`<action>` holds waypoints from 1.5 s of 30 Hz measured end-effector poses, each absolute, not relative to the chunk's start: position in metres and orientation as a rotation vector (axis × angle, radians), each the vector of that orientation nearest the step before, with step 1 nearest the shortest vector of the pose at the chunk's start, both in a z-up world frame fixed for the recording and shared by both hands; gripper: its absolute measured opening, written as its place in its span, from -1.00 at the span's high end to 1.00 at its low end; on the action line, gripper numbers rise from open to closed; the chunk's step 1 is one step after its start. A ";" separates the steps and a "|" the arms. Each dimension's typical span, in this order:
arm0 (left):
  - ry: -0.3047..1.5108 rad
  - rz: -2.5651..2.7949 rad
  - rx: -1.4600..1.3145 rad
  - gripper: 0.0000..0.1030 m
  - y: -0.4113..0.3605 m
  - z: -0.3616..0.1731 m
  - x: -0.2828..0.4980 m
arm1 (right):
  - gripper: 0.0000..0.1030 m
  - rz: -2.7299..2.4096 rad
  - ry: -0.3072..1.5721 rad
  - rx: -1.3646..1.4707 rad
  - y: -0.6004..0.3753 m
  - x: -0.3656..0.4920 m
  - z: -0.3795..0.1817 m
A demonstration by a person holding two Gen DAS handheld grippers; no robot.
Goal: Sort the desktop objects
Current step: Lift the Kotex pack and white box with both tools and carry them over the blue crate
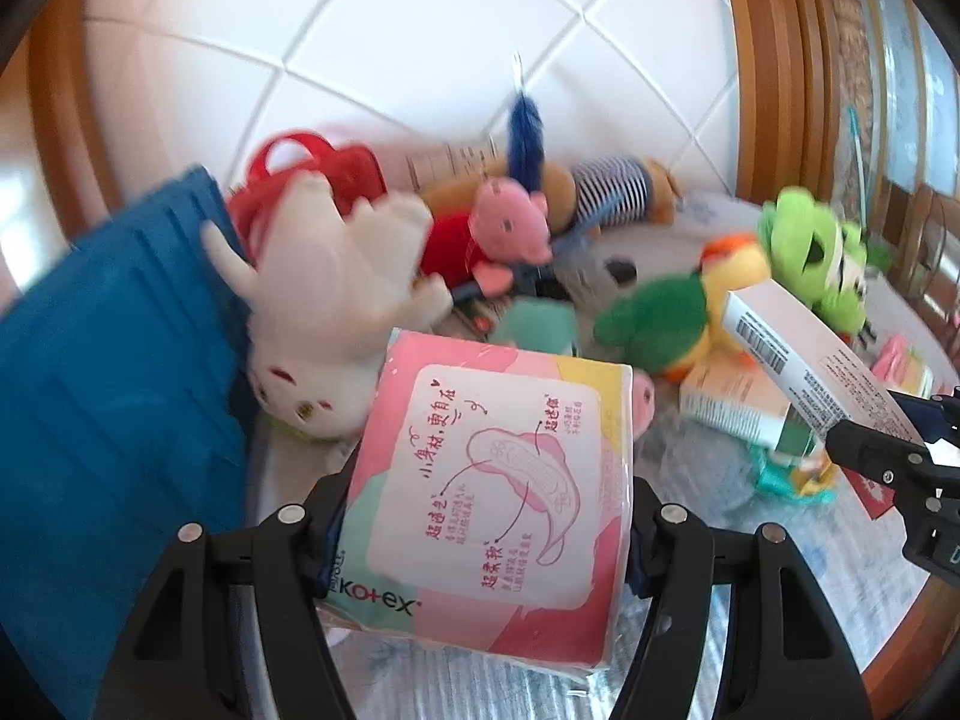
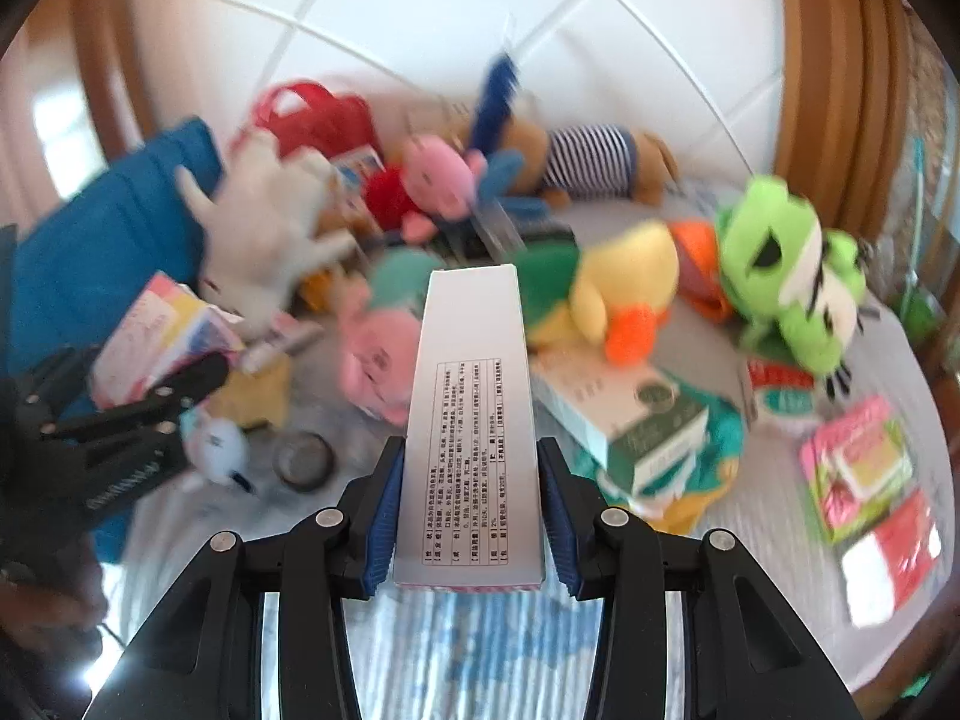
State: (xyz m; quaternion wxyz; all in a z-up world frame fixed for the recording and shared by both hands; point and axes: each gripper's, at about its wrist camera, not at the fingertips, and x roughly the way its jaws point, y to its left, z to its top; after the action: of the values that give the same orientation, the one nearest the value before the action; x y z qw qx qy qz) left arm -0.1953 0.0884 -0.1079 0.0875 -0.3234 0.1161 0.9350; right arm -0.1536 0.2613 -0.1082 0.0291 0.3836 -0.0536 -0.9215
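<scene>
A ribbed blue fabric bin (image 1: 114, 360) fills the left of the left wrist view. At bottom centre, the left gripper (image 1: 480, 525) clamps a pink plastic-wrapped Kotex pad pack (image 1: 498, 498). At bottom centre of the right wrist view, the right gripper (image 2: 468, 510) pinches a long white printed cardboard box (image 2: 471, 420), above scattered plush toys including a green frog plush (image 2: 792, 276).

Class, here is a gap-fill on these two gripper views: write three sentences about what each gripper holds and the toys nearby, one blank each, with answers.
1. The left gripper is shut on a pink ____ pack.
2. The right gripper grips a long white ____.
3. The frog plush is coloured ____.

Answers: Kotex; box; green
</scene>
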 end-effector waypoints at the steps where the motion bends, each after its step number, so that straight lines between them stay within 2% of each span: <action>1: 0.340 2.804 -0.936 -0.27 0.088 -0.097 -0.189 | 0.20 -2.840 -0.159 1.150 0.260 -0.151 -0.098; 11: 0.285 3.009 -0.789 -0.28 0.072 -0.020 -0.133 | 0.20 -2.766 -0.076 0.807 0.237 -0.122 -0.008; 23: 0.209 3.180 -0.662 -0.28 0.020 0.047 -0.049 | 0.20 -2.621 0.017 0.530 0.169 -0.074 0.062; 35: 0.197 3.214 -0.604 -0.28 -0.086 0.086 0.008 | 0.20 -2.568 0.053 0.459 0.050 -0.036 0.103; 45: 0.244 3.288 -0.671 -0.28 -0.172 0.096 -0.007 | 0.20 -2.517 0.045 0.488 -0.041 -0.054 0.125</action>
State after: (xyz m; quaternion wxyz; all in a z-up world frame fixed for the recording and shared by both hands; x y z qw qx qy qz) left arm -0.0069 -0.1716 0.0960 -0.1113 -0.1982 0.0721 0.9712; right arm -0.0543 -0.0415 0.1254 0.2849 0.1825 0.0167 -0.9409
